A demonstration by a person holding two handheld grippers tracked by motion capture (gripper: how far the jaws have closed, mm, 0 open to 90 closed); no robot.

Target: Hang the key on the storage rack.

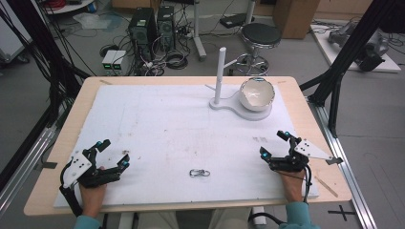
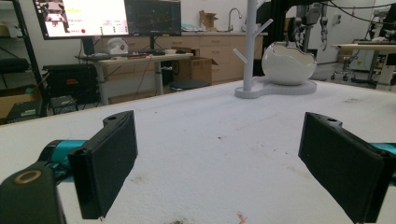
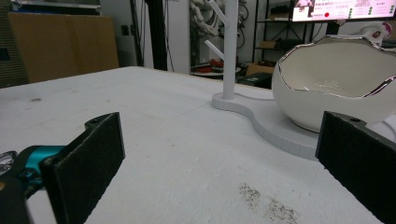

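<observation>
Small metal clasp (image 1: 199,172), a silvery carabiner-like clip, lies flat on the white foam mat (image 1: 157,124) near the front edge of the table, between the two hands and touching neither. Its long axis runs across the table, left to right. It sits somewhat nearer the left gripper (image 1: 112,153) than the right gripper (image 1: 275,144), though well apart from both; from the left jaws it lies to their right and slightly toward the person, and from the right jaws it lies off to their left and toward the person.

Both pairs of jaws stand spread wide and hold nothing: in the left gripper view (image 2: 219,154) and the right gripper view (image 3: 219,158) only bare mat shows between the black pads.

At the far right of the mat stands one white stand (image 1: 241,109), a flat curved base with one upright branched post (image 1: 220,76), and on that base rests one white egg-shaped bowl with a silvery broken-shell rim (image 1: 257,94).

By count: one clasp, one stand, one bowl, two grippers. Judging from the layout, the left hand would need to swing its jaws rightward and down to take the clasp across its short side.
</observation>
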